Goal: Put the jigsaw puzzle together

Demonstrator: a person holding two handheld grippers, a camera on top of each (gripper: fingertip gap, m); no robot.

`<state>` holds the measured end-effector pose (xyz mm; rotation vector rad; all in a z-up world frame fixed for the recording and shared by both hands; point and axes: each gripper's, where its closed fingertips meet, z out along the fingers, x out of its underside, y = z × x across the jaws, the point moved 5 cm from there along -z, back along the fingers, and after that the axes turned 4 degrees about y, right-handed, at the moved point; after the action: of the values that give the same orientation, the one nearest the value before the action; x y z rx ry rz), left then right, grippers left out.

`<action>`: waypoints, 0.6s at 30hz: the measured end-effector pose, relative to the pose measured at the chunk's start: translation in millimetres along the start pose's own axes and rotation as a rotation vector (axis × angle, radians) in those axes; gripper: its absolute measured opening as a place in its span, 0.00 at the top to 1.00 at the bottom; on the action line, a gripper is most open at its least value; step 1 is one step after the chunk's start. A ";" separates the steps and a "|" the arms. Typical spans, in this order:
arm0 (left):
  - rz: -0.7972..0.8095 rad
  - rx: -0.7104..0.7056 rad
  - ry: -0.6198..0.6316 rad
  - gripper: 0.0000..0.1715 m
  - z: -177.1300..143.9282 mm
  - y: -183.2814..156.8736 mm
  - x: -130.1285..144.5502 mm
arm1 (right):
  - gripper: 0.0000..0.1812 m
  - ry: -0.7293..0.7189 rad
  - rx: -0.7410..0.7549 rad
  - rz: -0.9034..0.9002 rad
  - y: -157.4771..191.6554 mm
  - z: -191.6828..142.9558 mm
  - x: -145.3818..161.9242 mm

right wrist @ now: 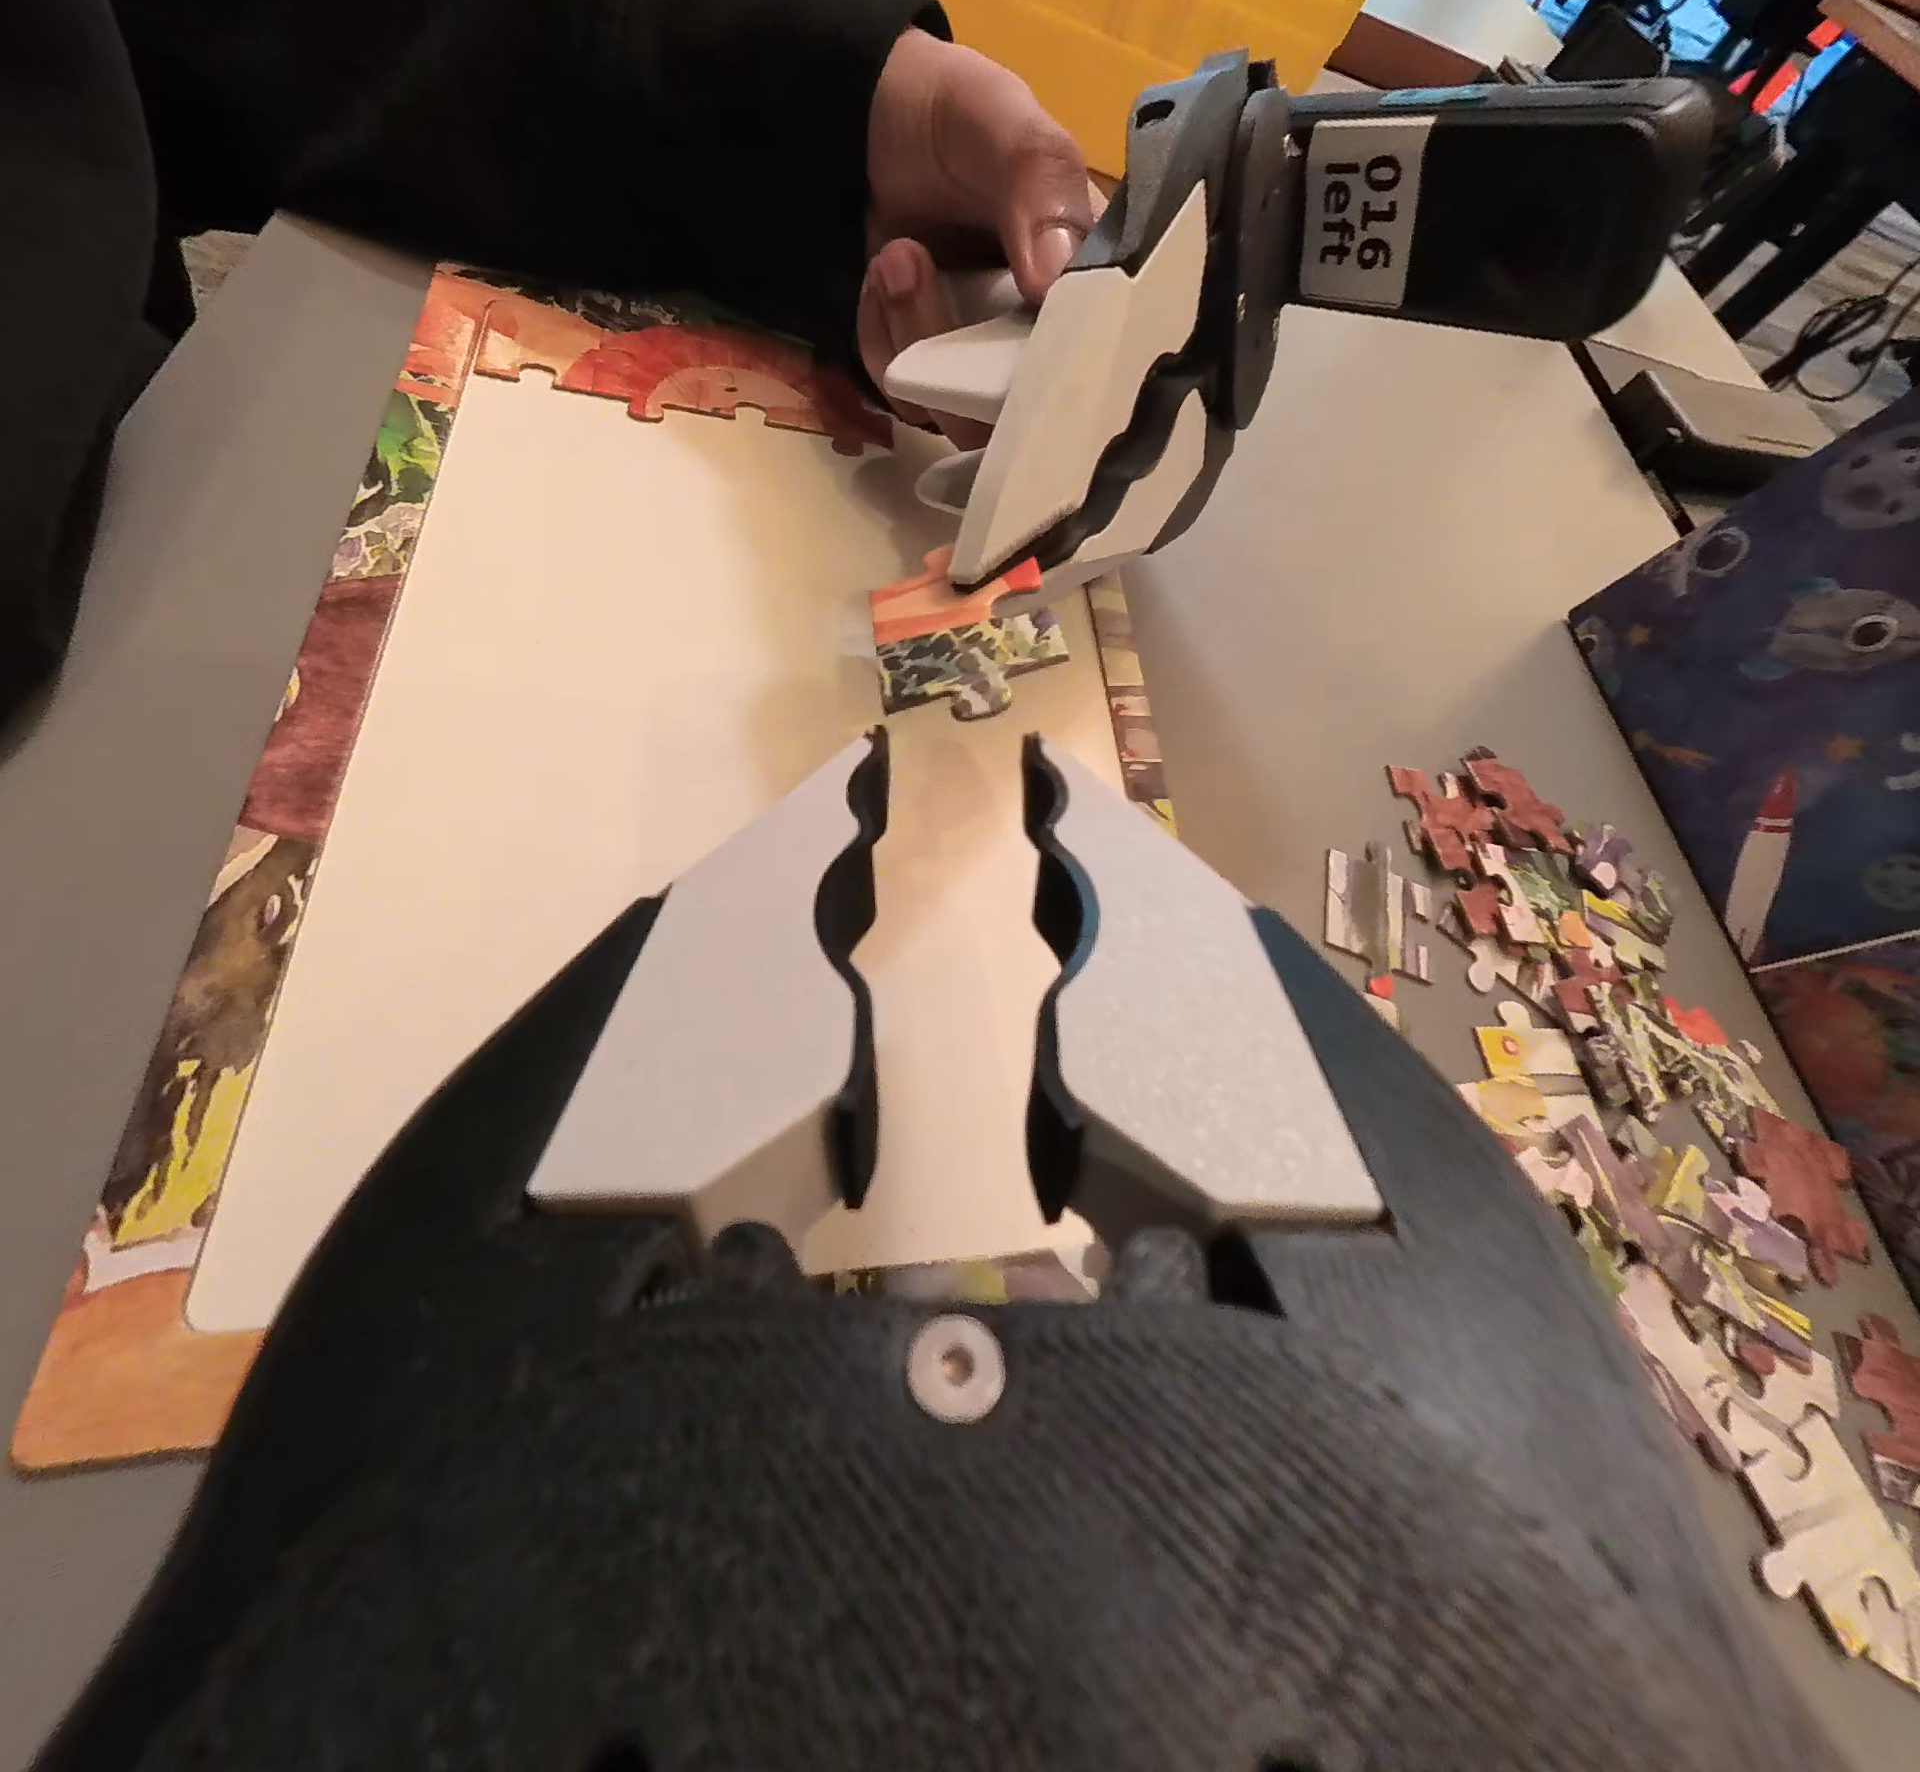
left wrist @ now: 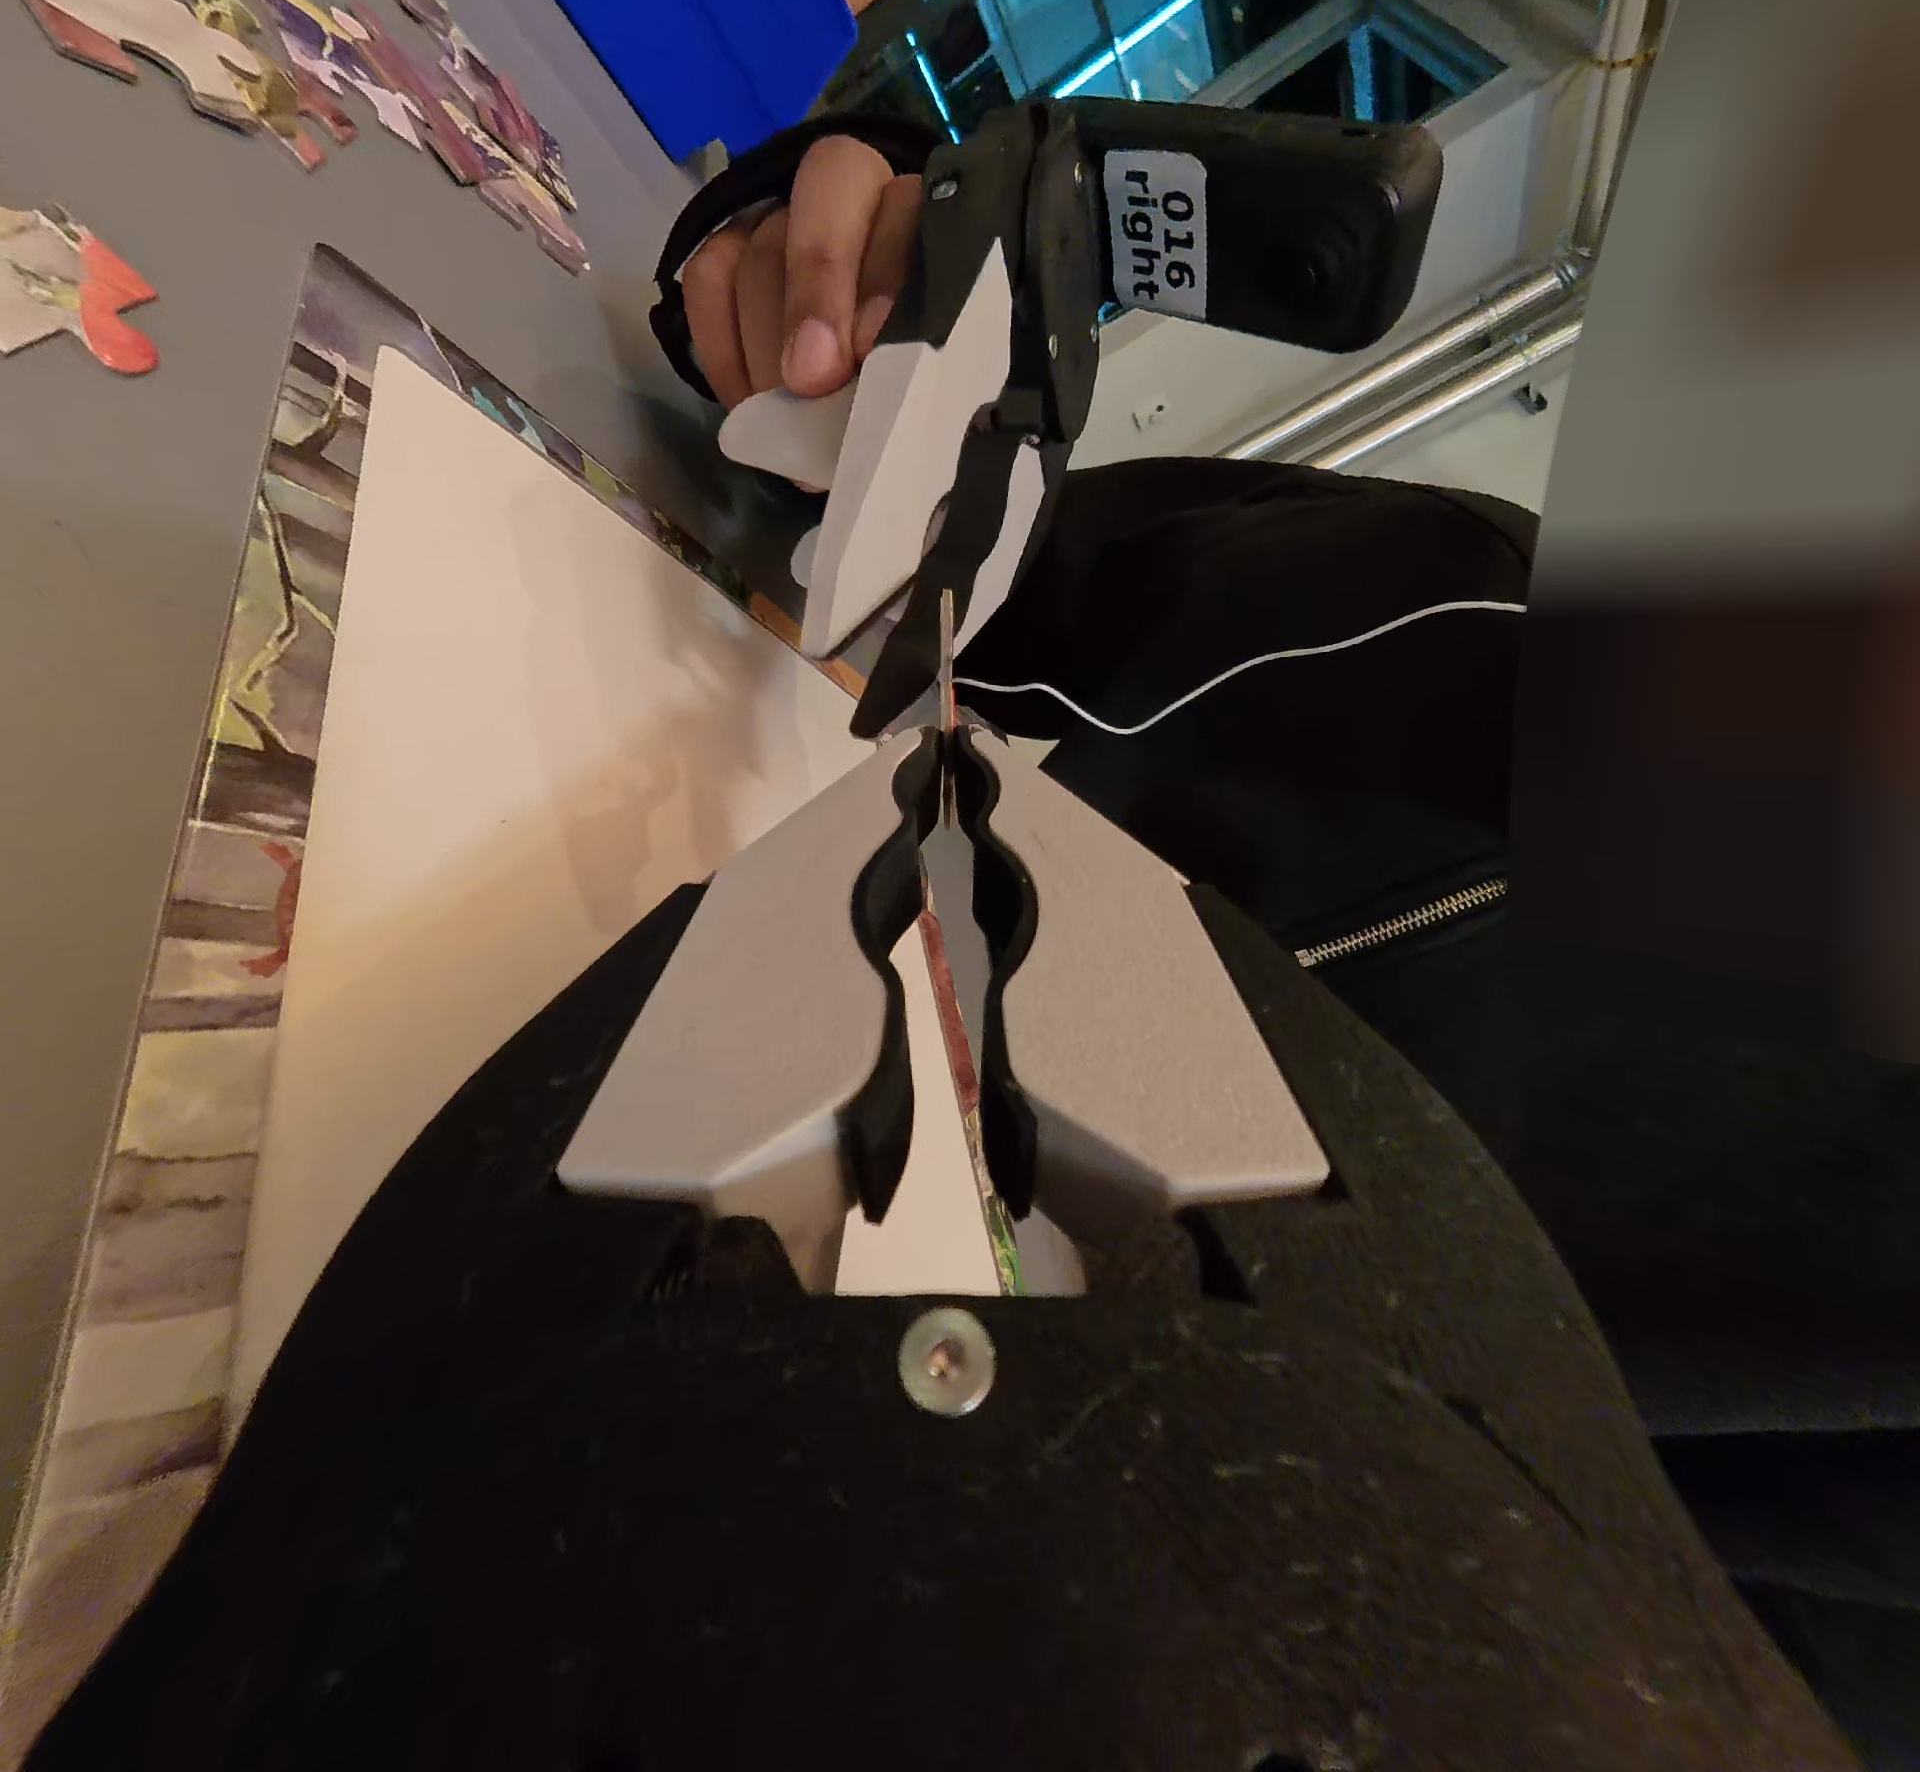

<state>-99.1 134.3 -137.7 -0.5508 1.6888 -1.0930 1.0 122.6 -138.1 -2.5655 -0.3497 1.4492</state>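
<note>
Puzzle piece, orange and green, pinched edge-on in left gripper, over puzzle tray near its right border. Right gripper jaws narrowly apart, holding nothing. Both carry white labels; loose pieces right of tray

The left gripper is tilted steeply down, its jaws pinched tight on a thin edge near the far right side of the table. The left hand, in a black sleeve, wraps its handle from behind. The right gripper hangs close by with its jaws parted, apparently empty. The right hand grips its handle.
</note>
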 end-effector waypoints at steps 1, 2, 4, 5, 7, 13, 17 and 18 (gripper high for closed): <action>-0.001 -0.002 -0.001 1.00 -0.6 0.2 -0.1 | 0.86 -0.006 0.002 0.006 -0.8 -0.6 -0.2; -0.002 -0.005 -0.001 1.00 -1.2 0.5 0.0 | 0.85 -0.012 0.003 0.012 -1.5 -1.3 -0.8; -0.004 -0.021 -0.002 1.00 -2.6 2.2 0.0 | 0.84 -0.018 0.013 0.020 -3.3 -2.8 -1.2; -0.007 -0.026 -0.005 1.00 -3.6 3.0 -0.2 | 0.84 -0.019 0.022 0.019 -4.4 -3.5 -1.4; -0.011 -0.025 -0.012 1.00 -5.4 3.3 -0.7 | 0.84 -0.025 0.031 0.020 -5.7 -4.8 -2.0; -0.027 -0.041 -0.006 1.00 -6.5 6.7 0.4 | 0.82 -0.040 0.043 0.018 -6.5 -6.6 -4.5; -0.038 -0.039 0.013 1.00 -3.8 8.3 2.8 | 0.80 -0.031 0.040 0.000 -3.7 -3.8 -4.8; -0.041 -0.040 0.019 1.00 -3.0 8.7 3.5 | 0.80 -0.028 0.035 -0.004 -2.5 -2.8 -4.8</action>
<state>-102.0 136.9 -146.7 -0.6044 1.7260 -1.0981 0.6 123.5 -132.1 -2.5179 -0.3300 1.4781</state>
